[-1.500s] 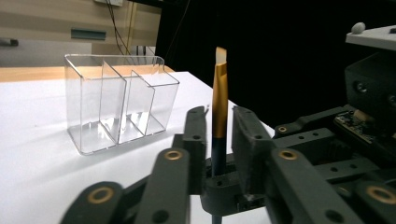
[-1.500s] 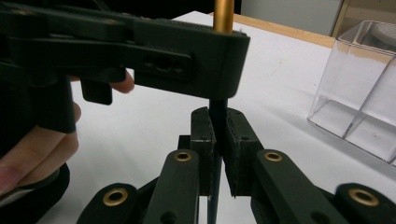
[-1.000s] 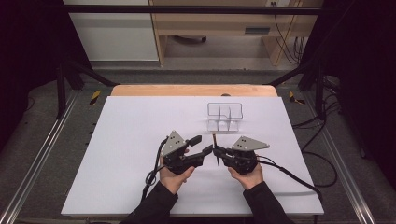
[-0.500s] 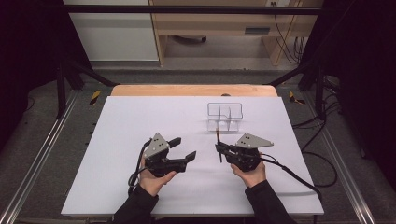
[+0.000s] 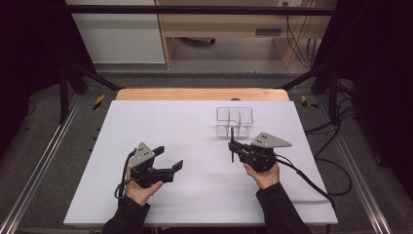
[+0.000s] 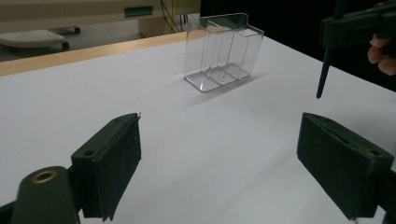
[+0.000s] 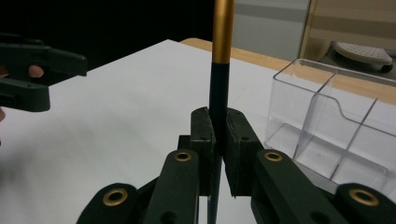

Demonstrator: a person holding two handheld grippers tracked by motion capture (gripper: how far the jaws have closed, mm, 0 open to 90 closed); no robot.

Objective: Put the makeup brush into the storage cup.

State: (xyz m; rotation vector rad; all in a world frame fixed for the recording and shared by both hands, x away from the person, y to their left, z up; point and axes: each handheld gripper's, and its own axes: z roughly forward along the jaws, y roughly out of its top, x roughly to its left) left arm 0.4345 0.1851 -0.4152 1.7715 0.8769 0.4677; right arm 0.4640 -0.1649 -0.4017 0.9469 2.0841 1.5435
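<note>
Dark pen [image 7: 218,100] with a gold upper end, clamped upright between the jaws of the right gripper [image 5: 233,148]; jaws closed tight on its dark barrel. In the high view the pen [image 5: 232,145] sticks up and down through the gripper tip, held above the sheet, just in front of the organizer [image 5: 234,121] on the person's side. In the left gripper view the pen [image 6: 322,74] hangs tip down, off the sheet, to the right of the organizer [image 6: 222,51].

Organizer is clear plastic, upright, split into compartments by dividers, nothing seen inside. In the right gripper view the organizer [image 7: 334,128] stands close by, right of the pen, not touching it.

Right hand [image 5: 263,173] wraps the right gripper from the near side, cable trailing away from the organizer toward the sheet's right edge.

Left gripper [image 5: 168,158] is well apart from the organizer, toward the near left of the sheet, held by the left hand [image 5: 141,187]. Its jaws stand wide apart, nothing between them; the left gripper view shows bare sheet in the gap. Jaws point roughly toward the organizer and pen.

White sheet [image 5: 160,124] covers the table; wooden edge [image 5: 195,94] shows behind the organizer.
</note>
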